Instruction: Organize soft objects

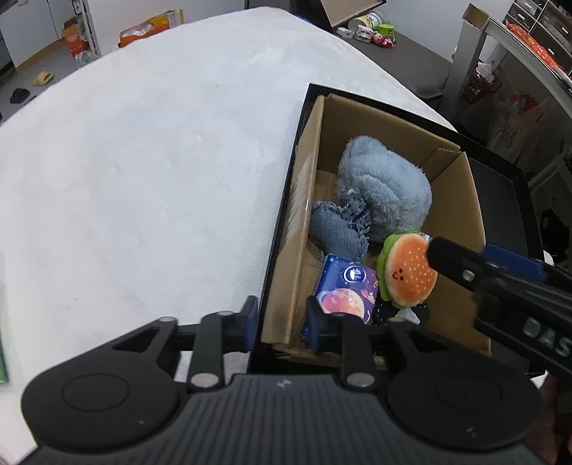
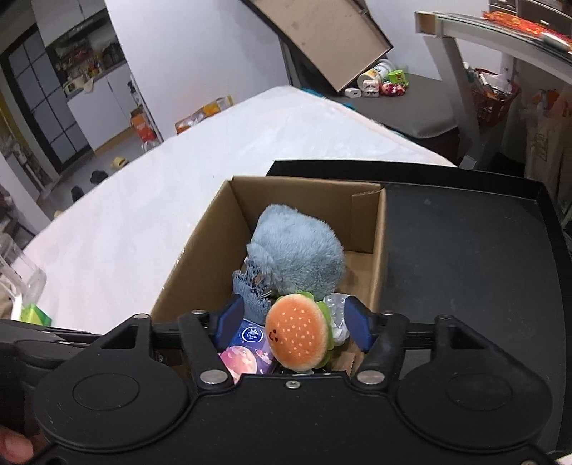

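Observation:
A cardboard box (image 1: 454,214) (image 2: 193,257) sits in a black tray (image 1: 507,200) (image 2: 464,250) on a white padded surface. In the box lie a fluffy blue plush (image 1: 382,186) (image 2: 296,246), a denim pouch (image 1: 336,232) (image 2: 250,289), a blue tissue pack (image 1: 346,289) (image 2: 246,343) and a plush hamburger (image 1: 407,273) (image 2: 298,334). My right gripper (image 2: 293,322) is open above the box, its fingers wide on either side of the hamburger. My left gripper (image 1: 282,322) is open, straddling the box's near left wall.
The white padded surface (image 1: 161,161) (image 2: 143,200) spreads left of the tray. A grey bench with toys (image 1: 379,32) (image 2: 386,86) stands behind. A shelf frame (image 1: 472,46) and a red basket (image 2: 493,93) stand at the right.

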Demonstrator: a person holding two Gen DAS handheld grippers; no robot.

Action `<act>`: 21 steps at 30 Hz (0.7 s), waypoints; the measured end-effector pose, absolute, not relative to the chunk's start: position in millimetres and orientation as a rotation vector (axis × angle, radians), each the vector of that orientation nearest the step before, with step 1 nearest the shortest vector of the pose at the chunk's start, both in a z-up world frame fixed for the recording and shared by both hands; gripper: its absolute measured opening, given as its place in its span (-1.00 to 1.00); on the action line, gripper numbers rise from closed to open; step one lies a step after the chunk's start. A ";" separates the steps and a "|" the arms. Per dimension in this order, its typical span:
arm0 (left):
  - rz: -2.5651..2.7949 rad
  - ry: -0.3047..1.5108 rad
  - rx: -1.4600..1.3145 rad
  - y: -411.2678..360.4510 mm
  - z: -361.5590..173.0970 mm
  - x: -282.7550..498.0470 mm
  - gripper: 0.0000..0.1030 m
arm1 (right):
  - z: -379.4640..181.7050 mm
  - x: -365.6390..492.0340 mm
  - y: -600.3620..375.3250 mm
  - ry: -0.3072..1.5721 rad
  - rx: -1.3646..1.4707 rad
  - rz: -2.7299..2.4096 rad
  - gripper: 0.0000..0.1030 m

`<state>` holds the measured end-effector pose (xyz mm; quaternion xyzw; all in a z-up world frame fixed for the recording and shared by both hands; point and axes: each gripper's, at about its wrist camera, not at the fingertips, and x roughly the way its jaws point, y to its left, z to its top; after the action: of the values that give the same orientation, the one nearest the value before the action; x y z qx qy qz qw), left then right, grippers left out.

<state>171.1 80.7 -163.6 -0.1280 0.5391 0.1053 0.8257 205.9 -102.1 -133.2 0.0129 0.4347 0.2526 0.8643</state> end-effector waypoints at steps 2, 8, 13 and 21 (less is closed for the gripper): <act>0.230 1.135 -0.265 78.6 -158.5 170.1 -0.17 | -126.6 202.9 -107.1 0.897 0.035 0.522 0.45; 0.217 1.105 -0.248 68.4 -138.7 164.6 0.18 | -107.8 195.7 -125.1 0.856 0.060 0.472 0.83; 0.221 1.064 -0.232 61.6 -119.9 152.7 0.44 | -99.2 187.8 -143.7 0.841 0.098 0.416 0.99; 0.205 1.043 -0.205 54.0 -98.9 134.1 0.73 | -85.0 171.4 -162.2 0.824 0.132 0.371 1.00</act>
<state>134.1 54.0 -98.9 -0.0974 0.4963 0.0975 0.8571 171.4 -162.2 -85.0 0.0638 0.3976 0.1790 0.8977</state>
